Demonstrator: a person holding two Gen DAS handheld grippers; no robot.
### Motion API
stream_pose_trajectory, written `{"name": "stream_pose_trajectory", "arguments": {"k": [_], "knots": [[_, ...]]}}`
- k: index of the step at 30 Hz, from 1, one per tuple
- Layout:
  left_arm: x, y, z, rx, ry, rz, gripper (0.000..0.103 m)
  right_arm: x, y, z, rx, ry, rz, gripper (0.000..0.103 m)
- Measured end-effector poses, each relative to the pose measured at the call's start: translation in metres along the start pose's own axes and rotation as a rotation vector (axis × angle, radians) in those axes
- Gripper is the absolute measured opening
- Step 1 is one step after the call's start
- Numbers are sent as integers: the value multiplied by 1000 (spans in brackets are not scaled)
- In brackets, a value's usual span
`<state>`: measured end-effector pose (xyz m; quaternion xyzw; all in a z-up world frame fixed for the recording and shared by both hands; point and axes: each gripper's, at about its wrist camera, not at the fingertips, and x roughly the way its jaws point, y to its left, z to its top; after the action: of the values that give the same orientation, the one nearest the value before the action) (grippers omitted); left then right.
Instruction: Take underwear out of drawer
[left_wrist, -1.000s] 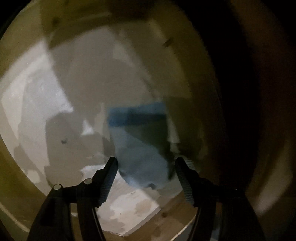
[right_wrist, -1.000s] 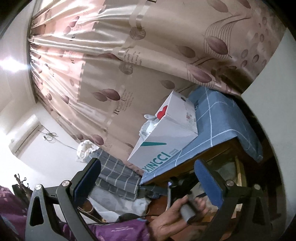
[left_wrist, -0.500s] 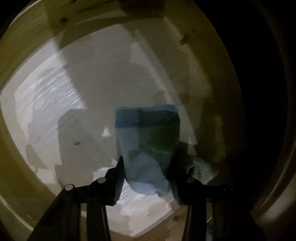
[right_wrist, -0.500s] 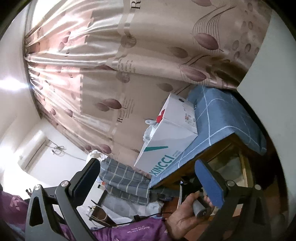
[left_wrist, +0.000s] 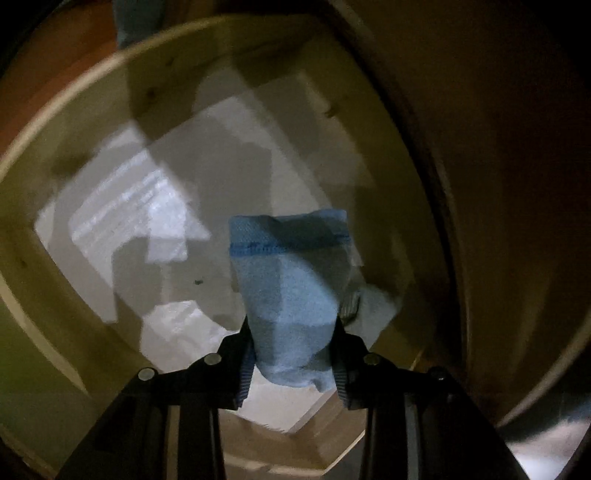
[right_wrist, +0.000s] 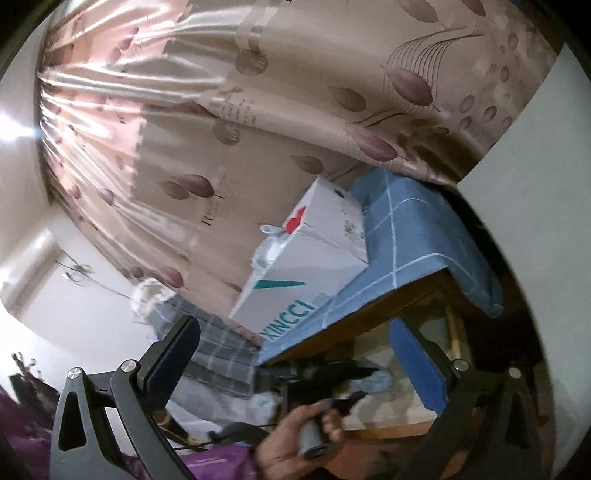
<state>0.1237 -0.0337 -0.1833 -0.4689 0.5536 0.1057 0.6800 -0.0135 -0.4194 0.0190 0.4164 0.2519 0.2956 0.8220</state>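
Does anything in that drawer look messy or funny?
Not really. The blue underwear hangs bunched in the left gripper, which has just closed on it. The drawer lining looks patchy, but that could be shadow and blur.

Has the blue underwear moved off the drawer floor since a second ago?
Yes. The blue underwear, pinched in the left gripper whose jaws have just been closing, is lifting away from the drawer floor.

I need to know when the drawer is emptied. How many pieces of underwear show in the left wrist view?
1: the blue underwear, pinched between the left gripper pads above the pale drawer floor. Dark corners may hide more.
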Motion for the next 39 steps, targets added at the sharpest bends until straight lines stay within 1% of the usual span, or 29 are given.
{"name": "stream_pose_trajectory", "arguments": {"k": [2, 3, 4, 5, 7, 9, 10, 13, 15, 17, 20, 21, 22, 23, 24, 26, 29, 31, 32, 35, 36, 37, 39], "knots": [[-7, 9, 0, 8, 16, -37, 35, 2, 0, -1, -8, 10, -22, 102], [-10, 10, -3, 40, 17, -50, 35, 3, 1, -1, -15, 13, -33, 102], [-22, 13, 6, 87, 0, -48, 35, 5, 2, -2, -21, 16, -41, 102], [-29, 15, 6, 109, -8, -55, 35, 6, 3, -2, -27, 19, -55, 102], [-33, 23, 1, 135, 1, -83, 35, 9, 5, -3, -43, 29, -89, 102], [-46, 24, 0, 180, -15, -87, 35, 14, 11, -5, -80, 46, -121, 102], [-42, 17, -9, 204, -17, -94, 35, 17, 13, -6, -96, 50, -136, 102], [-49, 10, -17, 287, -35, -103, 35, 28, 27, -13, -186, 90, -193, 102], [-63, 10, -23, 347, -46, -105, 35, 38, 39, -21, -265, 126, -244, 102], [-76, 8, -29, 414, -55, -107, 35, 52, 47, -28, -331, 190, -276, 102], [-97, 5, -33, 497, -69, -115, 35, 89, 57, -44, -459, 352, -355, 101], [-104, 2, -33, 529, -80, -121, 35, 108, 60, -53, -560, 422, -425, 98], [-114, 2, -36, 562, -93, -130, 35, 120, 61, -58, -624, 463, -470, 94], [-122, 0, -37, 594, -106, -137, 36, 140, 58, -67, -713, 546, -523, 88], [-134, -2, -39, 629, -120, -145, 36, 153, 52, -71, -741, 599, -541, 79], [-161, -7, -43, 684, -141, -158, 36, 179, 38, -79, -776, 689, -587, 69], [-187, -6, -42, 743, -180, -182, 36, 222, 6, -97, -827, 834, -663, 69], [-197, -4, -37, 752, -192, -194, 36, 239, -8, -114, -886, 901, -697, 69], [-201, -1, -34, 744, -193, -205, 36, 250, -14, -126, -947, 933, -725, 69], [-215, 8, -26, 732, -213, -209, 36, 271, -28, -149, -1058, 1001, -756, 69], [-217, 10, -22, 731, -215, -212, 36, 279, -32, -155, -1095, 1021, -764, 67], [-219, 12, -20, 732, -223, -211, 36, 285, -33, -156, -1120, 1019, -768, 66], [-223, 15, -16, 736, -240, -214, 36, 295, -41, -165, -1230, 1039, -810, 67]]}}
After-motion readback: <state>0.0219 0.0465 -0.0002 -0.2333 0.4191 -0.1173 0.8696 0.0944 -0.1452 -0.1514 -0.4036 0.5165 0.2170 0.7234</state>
